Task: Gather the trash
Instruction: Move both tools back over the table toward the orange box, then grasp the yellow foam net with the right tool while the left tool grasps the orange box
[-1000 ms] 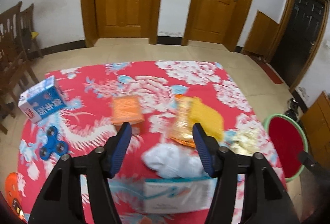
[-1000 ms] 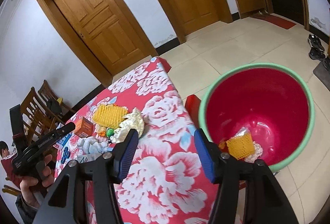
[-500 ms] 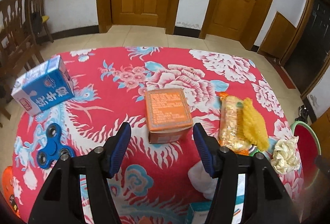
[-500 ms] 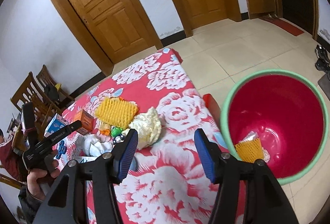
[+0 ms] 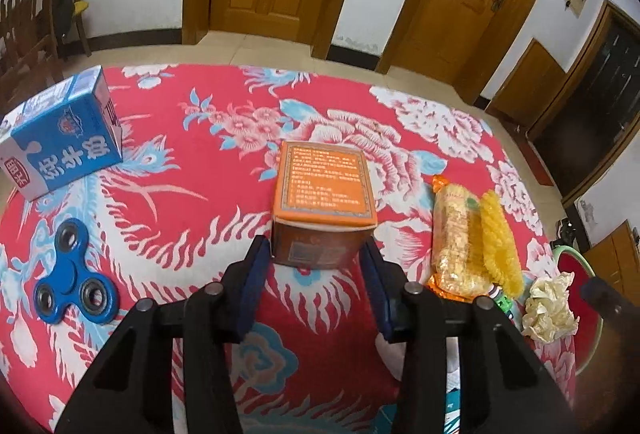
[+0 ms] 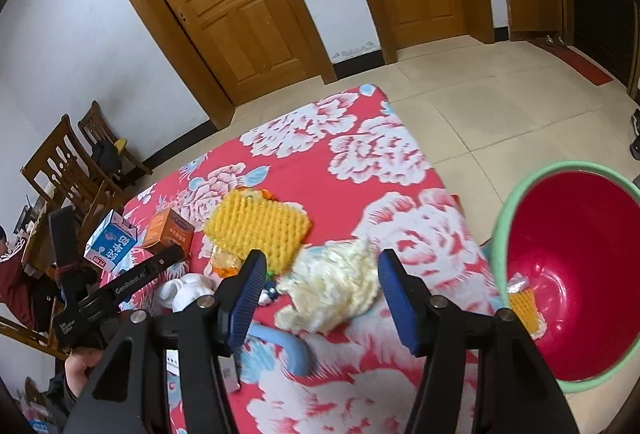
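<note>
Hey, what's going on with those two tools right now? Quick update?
Left tool closing around orange box, pads not clearly pressing. Right tool open, lined up on crumpled cream wrapper. Red bin alongside, nothing blocking.

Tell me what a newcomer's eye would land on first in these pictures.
First, the loud red floral cloth covering the table. Next, the orange box at its middle, right between the closing jaws of the left gripper, pads at its sides. Then the red bin with a green rim off the table's right edge, and crumpled paper before the open right gripper.
</note>
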Demonstrator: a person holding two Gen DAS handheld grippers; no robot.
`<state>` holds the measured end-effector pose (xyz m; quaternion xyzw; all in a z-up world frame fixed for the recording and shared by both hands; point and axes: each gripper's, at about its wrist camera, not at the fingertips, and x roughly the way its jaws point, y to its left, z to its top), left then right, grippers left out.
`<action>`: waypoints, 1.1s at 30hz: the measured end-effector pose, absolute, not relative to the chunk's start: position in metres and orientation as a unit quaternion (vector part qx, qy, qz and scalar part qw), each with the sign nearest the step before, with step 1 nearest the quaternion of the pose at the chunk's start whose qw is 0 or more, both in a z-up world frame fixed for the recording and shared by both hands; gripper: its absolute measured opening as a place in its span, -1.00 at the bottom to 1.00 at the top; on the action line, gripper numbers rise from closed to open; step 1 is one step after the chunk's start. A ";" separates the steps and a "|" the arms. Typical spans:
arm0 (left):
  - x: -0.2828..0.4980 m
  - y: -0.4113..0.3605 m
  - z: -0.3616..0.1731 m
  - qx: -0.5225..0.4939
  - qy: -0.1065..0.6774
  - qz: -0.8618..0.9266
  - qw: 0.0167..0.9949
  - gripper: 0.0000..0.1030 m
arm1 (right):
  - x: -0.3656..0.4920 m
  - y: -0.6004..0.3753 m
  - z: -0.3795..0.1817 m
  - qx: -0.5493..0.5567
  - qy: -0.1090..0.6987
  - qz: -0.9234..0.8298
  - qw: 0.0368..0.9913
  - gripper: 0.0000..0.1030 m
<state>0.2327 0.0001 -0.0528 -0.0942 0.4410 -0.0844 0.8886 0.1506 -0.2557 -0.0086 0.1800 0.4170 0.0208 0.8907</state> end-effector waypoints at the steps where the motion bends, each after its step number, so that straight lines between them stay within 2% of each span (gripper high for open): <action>1: 0.232 0.001 -0.052 -0.095 0.438 -0.085 0.890 -0.10 | 0.154 -0.253 -0.010 0.178 0.418 0.022 0.890 0.19; 4: 0.231 0.003 -0.049 -0.099 0.433 -0.087 0.891 -0.10 | 0.165 -0.243 -0.013 0.175 0.424 0.030 0.888 0.22; 11: 0.230 0.013 -0.045 -0.102 0.419 -0.068 0.900 -0.10 | 0.187 -0.221 -0.021 0.161 0.435 0.054 0.884 0.51; 22: 0.228 0.025 -0.044 -0.122 0.416 -0.062 0.899 -0.11 | 0.219 -0.198 -0.046 0.139 0.465 0.057 0.872 0.53; 23: 0.228 0.026 -0.044 -0.123 0.416 -0.062 0.899 -0.11 | 0.220 -0.197 -0.048 0.138 0.468 0.056 0.871 0.50; 28: 0.228 0.025 -0.044 -0.124 0.417 -0.063 0.898 -0.11 | 0.223 -0.194 -0.051 0.129 0.469 0.058 0.872 -0.01; 30: 0.228 0.024 -0.044 -0.124 0.417 -0.065 0.898 -0.11 | 0.222 -0.191 -0.048 0.125 0.466 0.065 0.873 -0.34; 33: 0.225 0.024 -0.042 -0.124 0.414 -0.067 0.899 -0.11 | 0.219 -0.189 -0.044 0.117 0.460 0.067 0.878 -0.52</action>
